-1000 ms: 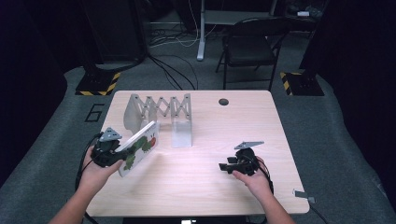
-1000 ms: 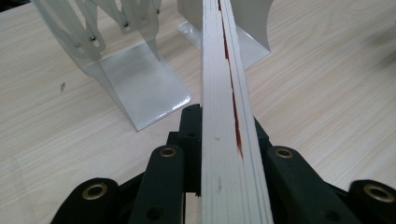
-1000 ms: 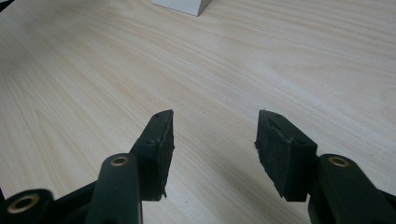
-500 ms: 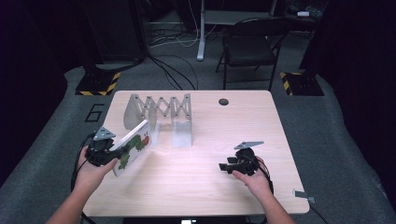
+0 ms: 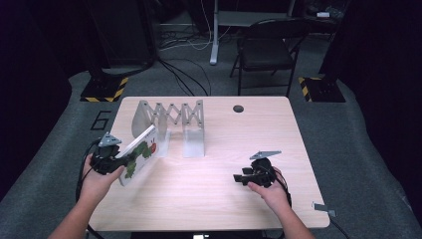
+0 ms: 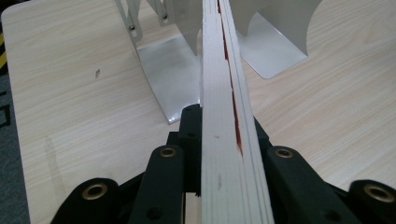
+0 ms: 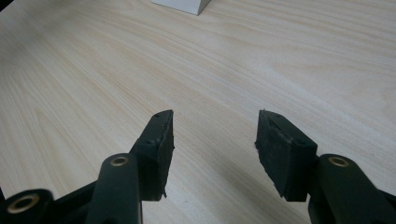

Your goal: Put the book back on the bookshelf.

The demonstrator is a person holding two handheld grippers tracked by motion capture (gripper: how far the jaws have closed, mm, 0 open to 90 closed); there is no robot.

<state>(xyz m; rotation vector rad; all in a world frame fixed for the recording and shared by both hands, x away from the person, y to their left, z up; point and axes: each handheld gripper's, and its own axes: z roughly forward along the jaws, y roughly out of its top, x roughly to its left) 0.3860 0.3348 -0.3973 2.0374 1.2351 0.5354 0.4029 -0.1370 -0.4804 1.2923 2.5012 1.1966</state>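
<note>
The left gripper's jaws pinch a book by its edge, its long axis running straight ahead toward the rack, whose slots lie just beyond. The right gripper's jaws stand spread and empty over the surface, well off to the side.

Our left gripper and right gripper are black, each topped with a grey three-cornered plate and trailing a black cable. Brass-coloured rivets dot the linkage arms (best seen in the gripper views), the jaws end in flat black pads, and our forearms are bare.
</note>
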